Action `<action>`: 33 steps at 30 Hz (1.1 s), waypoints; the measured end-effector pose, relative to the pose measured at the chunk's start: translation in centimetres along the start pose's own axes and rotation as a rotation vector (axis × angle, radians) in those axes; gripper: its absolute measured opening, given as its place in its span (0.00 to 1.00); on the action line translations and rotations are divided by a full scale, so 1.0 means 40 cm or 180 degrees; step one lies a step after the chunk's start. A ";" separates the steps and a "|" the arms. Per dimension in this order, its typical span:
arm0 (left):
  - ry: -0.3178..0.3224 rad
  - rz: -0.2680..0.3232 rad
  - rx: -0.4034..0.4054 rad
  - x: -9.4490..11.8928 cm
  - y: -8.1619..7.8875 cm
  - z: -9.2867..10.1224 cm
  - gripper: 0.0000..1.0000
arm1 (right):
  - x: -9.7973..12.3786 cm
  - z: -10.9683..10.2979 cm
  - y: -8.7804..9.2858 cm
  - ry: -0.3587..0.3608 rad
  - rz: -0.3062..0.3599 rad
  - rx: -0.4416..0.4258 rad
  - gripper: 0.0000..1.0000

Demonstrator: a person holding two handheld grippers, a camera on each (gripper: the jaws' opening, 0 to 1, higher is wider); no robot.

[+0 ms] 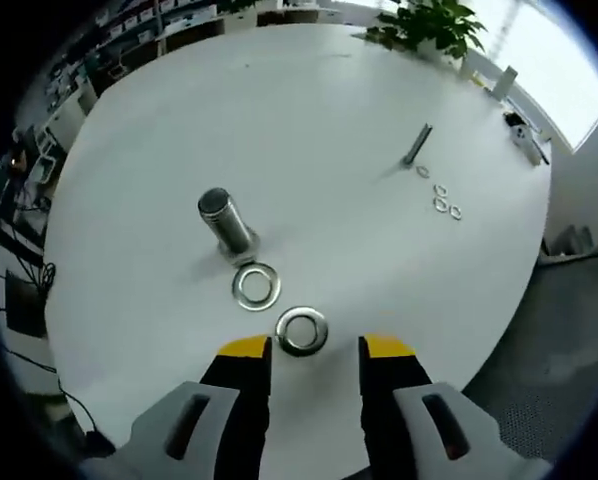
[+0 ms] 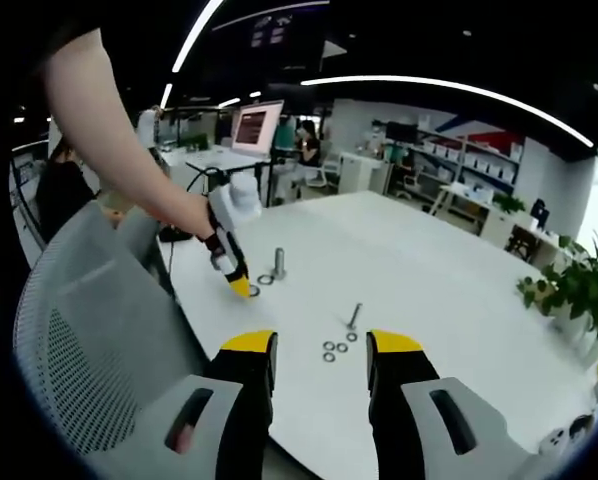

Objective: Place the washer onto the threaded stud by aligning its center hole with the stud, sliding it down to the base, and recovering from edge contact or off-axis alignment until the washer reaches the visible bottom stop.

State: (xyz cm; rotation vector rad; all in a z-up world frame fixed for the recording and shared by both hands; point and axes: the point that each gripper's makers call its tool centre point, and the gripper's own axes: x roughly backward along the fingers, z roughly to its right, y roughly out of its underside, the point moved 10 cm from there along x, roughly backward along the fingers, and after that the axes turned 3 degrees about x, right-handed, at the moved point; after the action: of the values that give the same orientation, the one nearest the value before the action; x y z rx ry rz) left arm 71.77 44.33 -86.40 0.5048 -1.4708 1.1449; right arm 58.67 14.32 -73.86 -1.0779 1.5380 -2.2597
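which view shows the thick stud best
The left gripper view: the thick stud stands close, its threads visible, two large washers beside it. In the right gripper view the same stud is small and distant.

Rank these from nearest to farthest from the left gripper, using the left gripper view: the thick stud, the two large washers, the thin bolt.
1. Large washer, right between the left gripper tips.
2. Second large washer, just beyond, at the stud's foot.
3. Thick stud, upright behind that washer.
4. Thin bolt, far off to the right.
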 end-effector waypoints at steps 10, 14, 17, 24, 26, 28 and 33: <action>-0.0147 -0.0198 -0.0356 -0.014 -0.012 0.001 0.28 | -0.002 0.003 0.004 -0.0012 -0.0019 -0.0006 0.37; -0.0148 -0.0258 -0.0684 -0.039 -0.023 -0.006 0.21 | -0.003 0.003 0.003 -0.0017 -0.0020 -0.0001 0.36; -0.0133 -0.0401 -0.0765 -0.030 -0.032 0.000 0.22 | -0.002 0.004 0.003 -0.0014 -0.0020 -0.0003 0.36; -0.0077 -0.0692 -0.0968 -0.042 -0.059 -0.009 0.22 | -0.003 0.005 0.004 0.0001 -0.0030 -0.0010 0.36; -0.0075 -0.0741 -0.1030 -0.044 -0.064 -0.007 0.22 | -0.002 0.006 0.004 0.0010 -0.0026 -0.0013 0.36; -0.0072 -0.0789 -0.1023 -0.045 -0.068 -0.008 0.22 | -0.003 0.007 0.005 0.0010 -0.0035 -0.0023 0.36; -0.0085 -0.0697 -0.1044 -0.049 -0.074 -0.011 0.24 | -0.003 0.006 0.006 0.0008 -0.0045 -0.0018 0.36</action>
State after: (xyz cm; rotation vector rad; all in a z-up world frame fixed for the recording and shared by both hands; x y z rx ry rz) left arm 74.93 42.86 -87.19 0.4397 -1.5473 0.7105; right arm 58.86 14.08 -74.08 -1.0912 1.5435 -2.2681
